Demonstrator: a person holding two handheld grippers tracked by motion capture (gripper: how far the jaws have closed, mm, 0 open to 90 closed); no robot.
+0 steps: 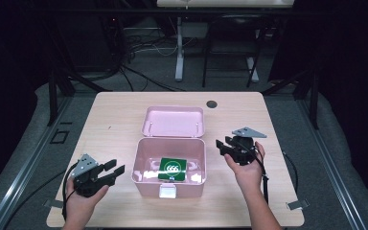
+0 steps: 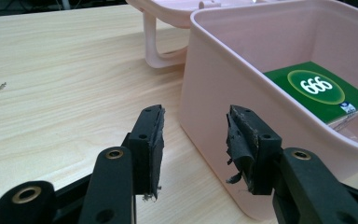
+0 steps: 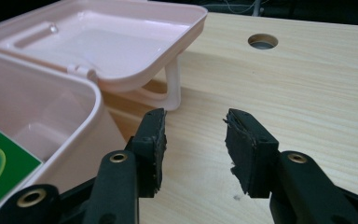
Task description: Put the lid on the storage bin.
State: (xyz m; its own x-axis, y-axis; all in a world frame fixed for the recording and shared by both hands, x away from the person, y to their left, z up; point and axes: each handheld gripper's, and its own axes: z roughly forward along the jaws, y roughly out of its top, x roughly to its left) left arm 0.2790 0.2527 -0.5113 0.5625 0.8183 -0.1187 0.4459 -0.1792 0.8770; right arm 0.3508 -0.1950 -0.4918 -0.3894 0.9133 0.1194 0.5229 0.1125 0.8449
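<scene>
Dark room with cables and table legs in the back, and up front a light wooden table (image 1: 115, 120) with a round cable hole (image 1: 212, 104) near its far edge. Sitting in the middle is a pink plastic box (image 1: 168, 189) with its lid (image 1: 173, 121) flipped open and lying flat behind it, propped on the handle (image 2: 154, 51). Inside the box there's a green carton (image 1: 173, 168) with "666" printed in white on it, lying flat on the bottom. The left gripper (image 1: 116, 170) is just beside the box's left wall, fingers spread wide with nothing between them; in the left gripper view the box's outer wall is right in front of the right-hand finger (image 2: 247, 144), close but I can't tell if it's actually touching. The pad on that finger looks pretty chewed up and frayed. The right gripper (image 1: 224, 145) sits near the box's right side, also spread wide and empty. In the right gripper view the box corner is off to the left of its fingers (image 3: 151, 149), the open lid is ahead of them, and bare tabletop lies between and beyond the tips. Both grippers are well apart from the carton, which stays down inside the box.
</scene>
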